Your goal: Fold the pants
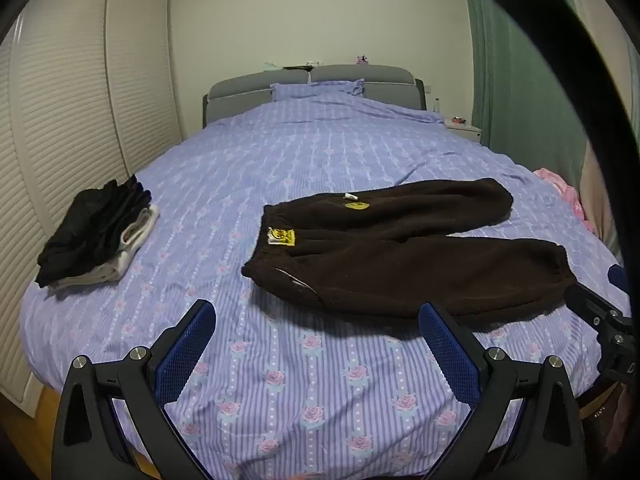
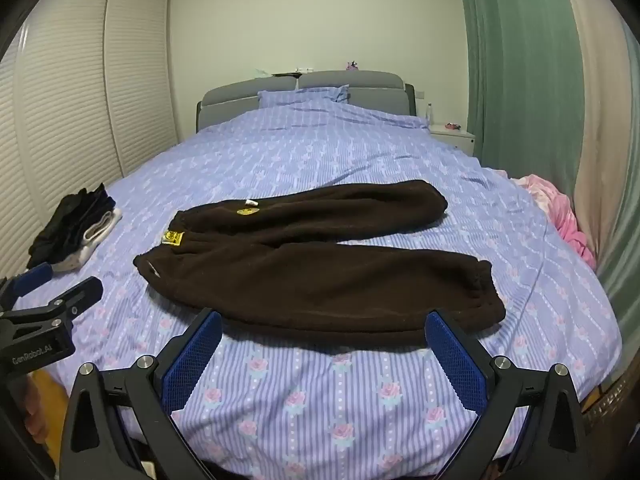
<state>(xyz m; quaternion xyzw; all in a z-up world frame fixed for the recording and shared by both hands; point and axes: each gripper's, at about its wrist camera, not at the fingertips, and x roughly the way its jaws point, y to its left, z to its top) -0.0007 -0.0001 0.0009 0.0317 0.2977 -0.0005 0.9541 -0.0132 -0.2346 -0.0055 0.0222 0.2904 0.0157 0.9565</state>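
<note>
Dark brown fleece pants (image 1: 400, 256) lie flat on the bed, waistband to the left with a yellow label (image 1: 281, 237), legs spread to the right. They also show in the right wrist view (image 2: 320, 264). My left gripper (image 1: 320, 356) is open and empty, hovering over the bedspread just in front of the waist end. My right gripper (image 2: 324, 360) is open and empty, just in front of the near leg. The right gripper shows at the right edge of the left wrist view (image 1: 600, 312); the left gripper shows at the left edge of the right wrist view (image 2: 52, 292).
A purple striped floral bedspread (image 1: 280, 160) covers the bed. A stack of folded dark and white clothes (image 1: 100, 232) sits at the left edge. Pink cloth (image 2: 560, 216) lies at the right edge. A louvred wardrobe stands left, green curtain right, nightstand (image 2: 452, 134) far right.
</note>
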